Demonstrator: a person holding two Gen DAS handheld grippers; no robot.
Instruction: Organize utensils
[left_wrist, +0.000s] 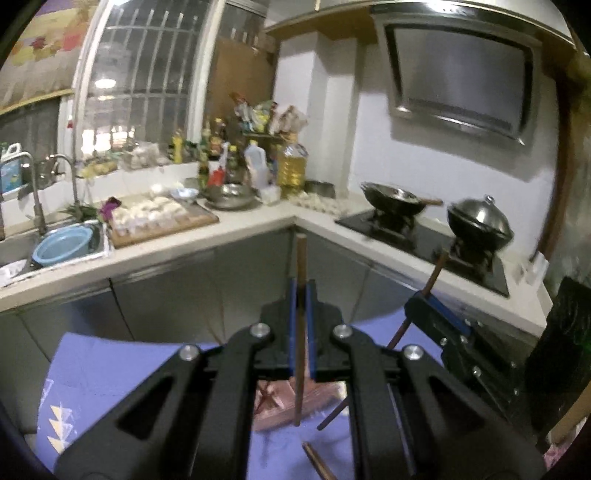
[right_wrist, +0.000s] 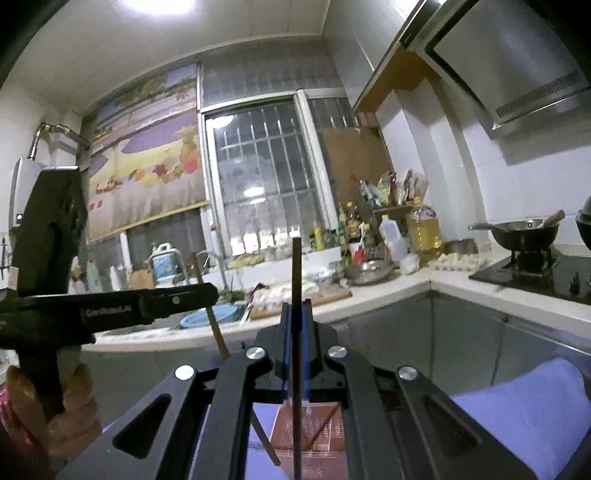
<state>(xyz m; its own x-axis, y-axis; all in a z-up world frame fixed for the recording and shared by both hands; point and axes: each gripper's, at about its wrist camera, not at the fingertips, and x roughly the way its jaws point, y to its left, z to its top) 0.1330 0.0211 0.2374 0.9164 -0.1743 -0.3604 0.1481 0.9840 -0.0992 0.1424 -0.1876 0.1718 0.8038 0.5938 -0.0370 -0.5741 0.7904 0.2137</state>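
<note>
My left gripper (left_wrist: 301, 291) is shut on a brown chopstick (left_wrist: 300, 332) that stands upright, its lower end over a brown slotted holder (left_wrist: 284, 406). My right gripper (right_wrist: 296, 314) is shut on a dark chopstick (right_wrist: 296, 350), also upright, above the same holder (right_wrist: 314, 432). In the left wrist view the right gripper (left_wrist: 424, 295) shows at the right with its chopstick (left_wrist: 436, 273). In the right wrist view the left gripper (right_wrist: 207, 291) shows at the left with its chopstick (right_wrist: 212, 325). Other chopsticks (left_wrist: 319, 461) lie on the blue cloth (left_wrist: 92, 376).
An L-shaped kitchen counter (left_wrist: 251, 225) runs behind, with a sink and blue basin (left_wrist: 62, 247), a cutting board with dumplings (left_wrist: 159, 218), bottles (left_wrist: 291, 166), and two woks on a stove (left_wrist: 424, 236). Steel cabinet fronts (left_wrist: 184, 288) stand close ahead.
</note>
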